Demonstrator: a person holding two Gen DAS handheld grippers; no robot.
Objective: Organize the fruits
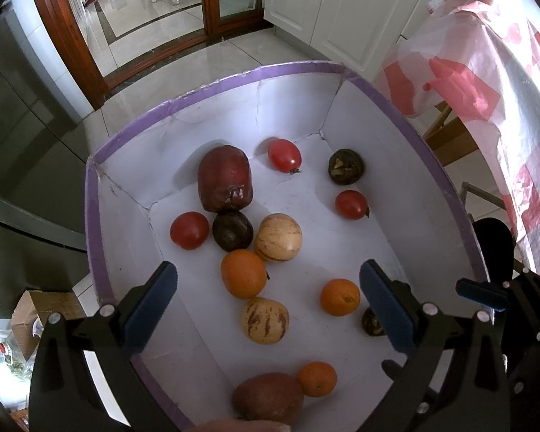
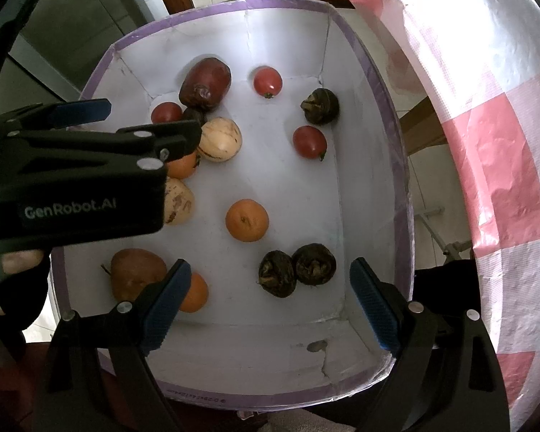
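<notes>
A white box with a purple rim holds several loose fruits. Among them are a large dark red fruit, tomatoes, oranges, pale striped melons, dark brown fruits and a brown fruit. My left gripper hovers open above the box's left side, holding nothing. My right gripper hangs open over the near right part, also holding nothing.
A pink-and-white checked plastic sheet hangs close to the box's right side. White cabinets and a wooden door frame stand beyond on a tiled floor. A cardboard box sits low at the left.
</notes>
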